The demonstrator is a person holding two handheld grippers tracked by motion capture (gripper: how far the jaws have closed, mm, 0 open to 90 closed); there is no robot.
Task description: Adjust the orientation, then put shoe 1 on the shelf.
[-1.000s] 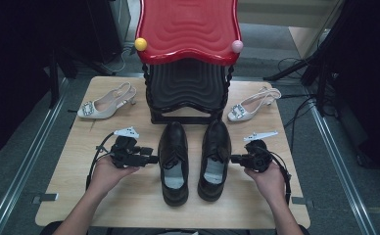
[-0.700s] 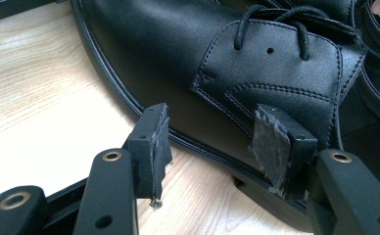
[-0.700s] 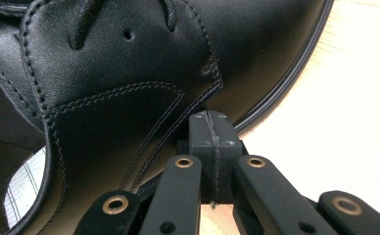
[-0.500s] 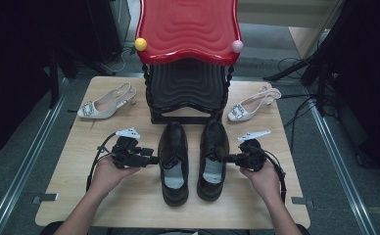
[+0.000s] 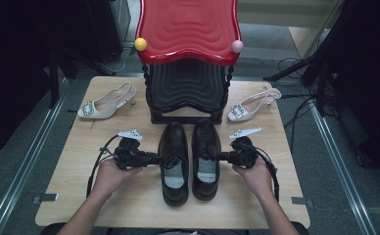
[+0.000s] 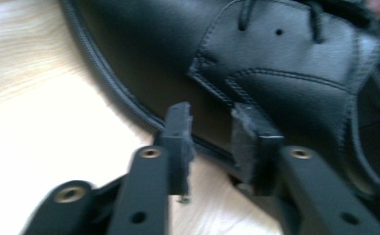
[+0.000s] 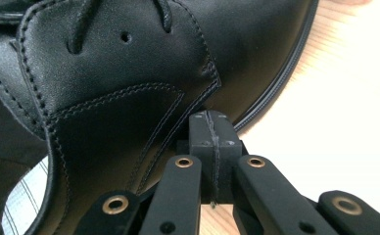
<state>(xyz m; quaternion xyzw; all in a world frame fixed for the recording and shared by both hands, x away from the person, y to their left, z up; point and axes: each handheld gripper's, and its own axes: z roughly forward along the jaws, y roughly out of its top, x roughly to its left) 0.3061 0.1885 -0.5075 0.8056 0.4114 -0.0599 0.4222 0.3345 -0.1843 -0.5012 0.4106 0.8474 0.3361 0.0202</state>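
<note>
Two black leather lace-up shoes stand side by side at mid-table, toes pointing away. My left gripper [image 5: 154, 157] points at the outer side of the left shoe [image 5: 174, 164]. In the left gripper view its jaws have just been closing and now stand a narrow gap apart [image 6: 211, 115]. Nothing is between them, and the left shoe's [image 6: 276, 63] welt lies just past the tips. My right gripper [image 5: 223, 156] is shut. In the right gripper view its joined tips [image 7: 210, 120] sit against the right shoe [image 7: 129, 73] low on its side. That right shoe [image 5: 206, 159] stands flat on the table.
A red-topped stool [image 5: 188, 29] over a black ridged one [image 5: 188, 90] stands behind the shoes, with a yellow ball [image 5: 140, 44] and a pink ball [image 5: 237, 46] on its corners. White heeled shoes lie at far left [image 5: 102, 105] and far right [image 5: 251, 105]. Bare wooden table [image 5: 80, 196] lies beside each hand.
My right hand has slid left, bringing its gripper up to the right shoe's side. The left hand has stayed where it was.
</note>
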